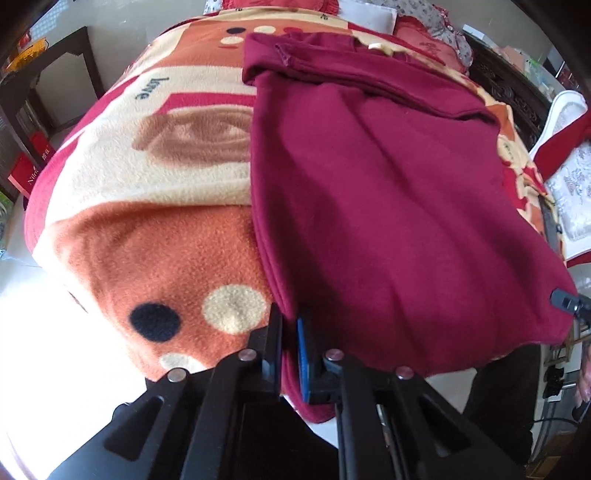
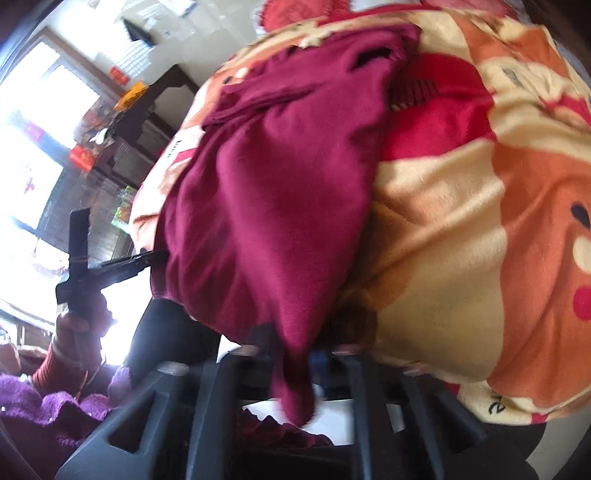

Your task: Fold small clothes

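A dark red knit garment (image 1: pixel 388 206) lies spread on a patterned fleece blanket (image 1: pixel 155 236), its far part folded over. My left gripper (image 1: pixel 290 332) is shut on the garment's near left corner at the blanket's front edge. In the right wrist view the same garment (image 2: pixel 280 184) hangs from its near right corner, pinched in my right gripper (image 2: pixel 295 358), which is shut on it. The left gripper (image 2: pixel 122 266) shows at the left of that view, at the garment's other corner. The right gripper's tip (image 1: pixel 565 299) shows at the right edge of the left wrist view.
The blanket covers a raised surface with drop-offs at the front and sides. A dark wooden cabinet (image 1: pixel 55 85) stands at the left, a white chair (image 1: pixel 565 155) at the right. Pillows (image 1: pixel 424 18) lie at the far end. The person's purple sleeve (image 2: pixel 55 402) is low left.
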`<state>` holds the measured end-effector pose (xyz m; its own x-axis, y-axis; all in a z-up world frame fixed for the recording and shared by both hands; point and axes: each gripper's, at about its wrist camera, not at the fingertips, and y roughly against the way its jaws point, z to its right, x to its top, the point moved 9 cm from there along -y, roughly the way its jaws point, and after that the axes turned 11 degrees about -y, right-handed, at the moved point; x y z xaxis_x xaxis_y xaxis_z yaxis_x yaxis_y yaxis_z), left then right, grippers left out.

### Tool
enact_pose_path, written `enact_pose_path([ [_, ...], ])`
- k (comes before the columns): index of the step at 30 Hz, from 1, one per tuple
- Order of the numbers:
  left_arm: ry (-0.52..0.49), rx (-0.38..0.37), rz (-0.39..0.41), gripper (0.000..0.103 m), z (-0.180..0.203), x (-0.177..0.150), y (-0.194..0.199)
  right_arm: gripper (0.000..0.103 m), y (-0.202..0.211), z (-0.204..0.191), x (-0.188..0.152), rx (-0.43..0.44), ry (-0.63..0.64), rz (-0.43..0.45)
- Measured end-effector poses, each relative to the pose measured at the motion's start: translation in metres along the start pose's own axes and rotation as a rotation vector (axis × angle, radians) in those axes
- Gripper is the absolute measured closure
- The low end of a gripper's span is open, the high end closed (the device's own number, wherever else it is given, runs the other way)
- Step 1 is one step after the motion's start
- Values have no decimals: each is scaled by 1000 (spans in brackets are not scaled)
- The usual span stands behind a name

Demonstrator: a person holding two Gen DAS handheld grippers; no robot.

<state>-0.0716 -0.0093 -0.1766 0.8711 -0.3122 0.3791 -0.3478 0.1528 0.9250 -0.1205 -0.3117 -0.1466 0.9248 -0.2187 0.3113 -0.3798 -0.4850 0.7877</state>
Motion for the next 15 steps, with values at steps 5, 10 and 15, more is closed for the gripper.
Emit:
enact_pose_path([
  [5, 22, 10, 89, 96, -21, 3, 43, 103, 29, -22, 2, 52, 69, 40],
  [10, 56, -4, 26, 96, -30, -7, 17, 103, -5, 7, -14, -25, 13, -63],
  [15, 11, 22, 30, 95, -20, -5, 12, 97, -9, 18, -17, -6, -50, -73],
])
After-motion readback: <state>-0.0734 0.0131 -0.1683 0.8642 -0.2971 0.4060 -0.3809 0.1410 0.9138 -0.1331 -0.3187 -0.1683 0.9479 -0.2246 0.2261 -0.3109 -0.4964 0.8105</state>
